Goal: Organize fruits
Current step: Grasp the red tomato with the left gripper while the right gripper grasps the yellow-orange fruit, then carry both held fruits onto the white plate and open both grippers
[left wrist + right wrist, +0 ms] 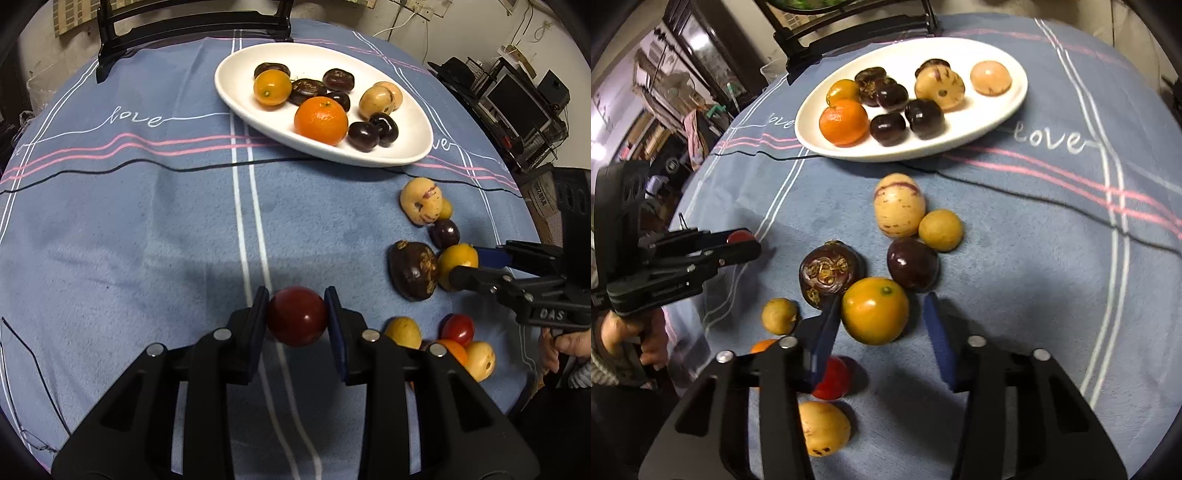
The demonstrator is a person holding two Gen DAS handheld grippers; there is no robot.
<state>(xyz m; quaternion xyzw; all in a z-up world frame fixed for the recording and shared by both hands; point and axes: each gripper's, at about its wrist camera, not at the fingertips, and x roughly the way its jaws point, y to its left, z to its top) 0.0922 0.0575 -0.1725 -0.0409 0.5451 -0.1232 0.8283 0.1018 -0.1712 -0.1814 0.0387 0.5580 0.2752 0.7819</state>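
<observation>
My left gripper (296, 318) is shut on a dark red tomato (297, 320) and holds it above the blue cloth; it also shows in the right wrist view (740, 242). My right gripper (881, 317) is open, its blue pads on either side of a yellow-orange fruit (875, 310) lying on the cloth; the left pad touches it, the right pad stands apart. In the left wrist view this gripper (467, 264) reaches in from the right. A white oval plate (413, 140) at the back holds an orange (320, 120) and several dark and pale fruits.
Loose fruits lie around the right gripper: a dark brown one (831, 272), a purple one (912, 267), a pale striped one (899, 205), small yellow ones (940, 230), a red tomato (833, 378). A black chair (192, 33) stands behind the table.
</observation>
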